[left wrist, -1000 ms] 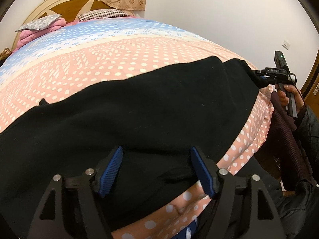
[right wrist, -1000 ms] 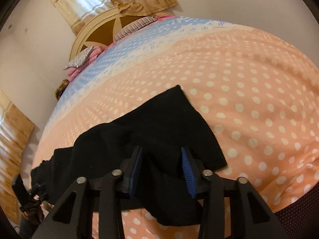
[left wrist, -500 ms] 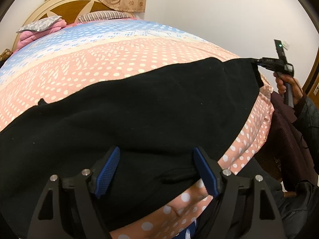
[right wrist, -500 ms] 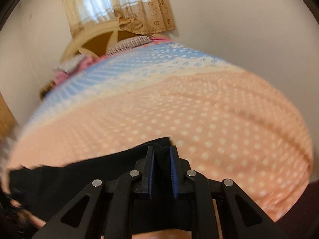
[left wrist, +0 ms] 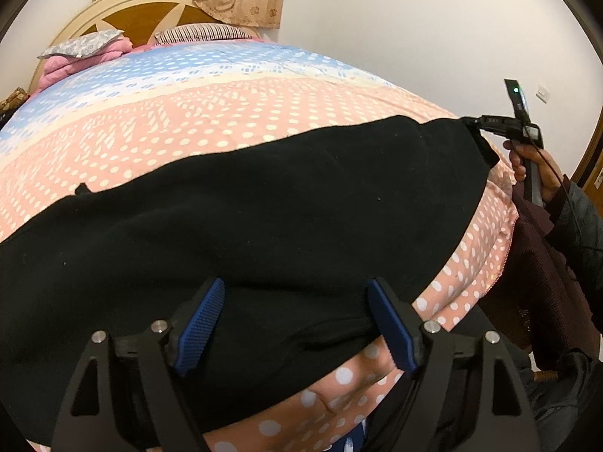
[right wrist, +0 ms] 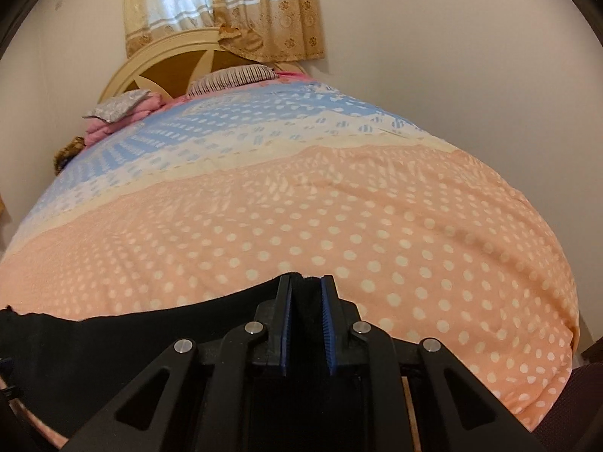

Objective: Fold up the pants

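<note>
Black pants (left wrist: 264, 207) lie stretched across the near part of a pink polka-dot bedspread (left wrist: 226, 113). My left gripper (left wrist: 297, 320) is open, its blue pads spread wide just over the pants' near edge. My right gripper (right wrist: 306, 301) is shut on the far corner of the pants (right wrist: 132, 335) and holds it taut. The right gripper also shows in the left wrist view (left wrist: 475, 122), clamped on the pants' corner at the bed's right edge.
The bedspread (right wrist: 339, 207) turns blue and white toward the headboard (right wrist: 166, 60). Pillows and a pink blanket (left wrist: 83, 56) are piled at the head. A curtain (right wrist: 226, 7) hangs behind. Dark clothing (left wrist: 546, 263) hangs beside the bed's right edge.
My right gripper shut on the pants' corner and pulled it out to the right, spreading the crumpled cloth flat. My left gripper stayed open in place.
</note>
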`<state>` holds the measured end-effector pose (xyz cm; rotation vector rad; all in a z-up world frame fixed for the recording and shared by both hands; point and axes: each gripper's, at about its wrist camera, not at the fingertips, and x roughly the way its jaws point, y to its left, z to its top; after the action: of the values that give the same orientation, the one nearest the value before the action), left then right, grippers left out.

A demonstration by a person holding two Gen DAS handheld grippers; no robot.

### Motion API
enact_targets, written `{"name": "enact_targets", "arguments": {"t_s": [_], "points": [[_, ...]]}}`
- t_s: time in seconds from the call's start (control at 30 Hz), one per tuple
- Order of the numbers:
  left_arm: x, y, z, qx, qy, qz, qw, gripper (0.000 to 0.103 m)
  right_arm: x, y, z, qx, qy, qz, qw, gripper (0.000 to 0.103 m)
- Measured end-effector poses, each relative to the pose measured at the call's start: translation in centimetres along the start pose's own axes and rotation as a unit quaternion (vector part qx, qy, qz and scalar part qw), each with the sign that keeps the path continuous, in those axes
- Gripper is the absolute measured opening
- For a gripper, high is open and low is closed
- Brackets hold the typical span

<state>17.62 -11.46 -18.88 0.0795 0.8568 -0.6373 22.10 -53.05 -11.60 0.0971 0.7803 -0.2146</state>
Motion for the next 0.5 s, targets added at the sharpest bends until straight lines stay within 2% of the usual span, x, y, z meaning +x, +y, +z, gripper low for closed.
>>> {"name": "enact_targets", "arguments": {"t_s": [0.07, 0.13, 0.17, 0.23, 0.37, 0.4, 0.5], "points": [[-0.1, -0.2, -0.1, 0.005, -0.003, 0.006, 1.0000, 0.081, 1.7, -0.6, -0.4, 0.008, 0.022, -0.002, 1.000, 0.026], [-0.3, -0.4, -0.1, 0.007, -0.005, 0.009, 0.9999, 0.081, 1.3, -1.0, -0.5, 0.015, 0.010, -0.021, 1.000, 0.054], [-0.5, -0.4, -0.1, 0.004, -0.006, 0.008, 0.9999, 0.081, 1.0, -1.2, -0.5, 0.022, 0.014, -0.022, 0.999, 0.058], [-0.9, 0.1, -0.1, -0.005, -0.009, 0.010, 0.9999, 0.081, -0.1, -1.6, -0.5, 0.039, 0.020, -0.028, 0.999, 0.063], [-2.1, 1.7, 0.1, -0.026, -0.031, 0.037, 0.9985, 0.081, -4.0, 0.8, -1.2, -0.008, -0.018, -0.098, 0.995, 0.063], [-2.5, 2.4, 0.4, -0.033, -0.038, 0.049, 0.9975, 0.081, -5.0, 1.9, -1.4, -0.020, -0.026, -0.097, 0.995, 0.063], [-2.7, 4.1, 0.6, -0.060, -0.041, 0.083, 0.9938, 0.081, -7.2, 6.8, -2.4, -0.061, -0.030, -0.024, 0.997, 0.063]]}}
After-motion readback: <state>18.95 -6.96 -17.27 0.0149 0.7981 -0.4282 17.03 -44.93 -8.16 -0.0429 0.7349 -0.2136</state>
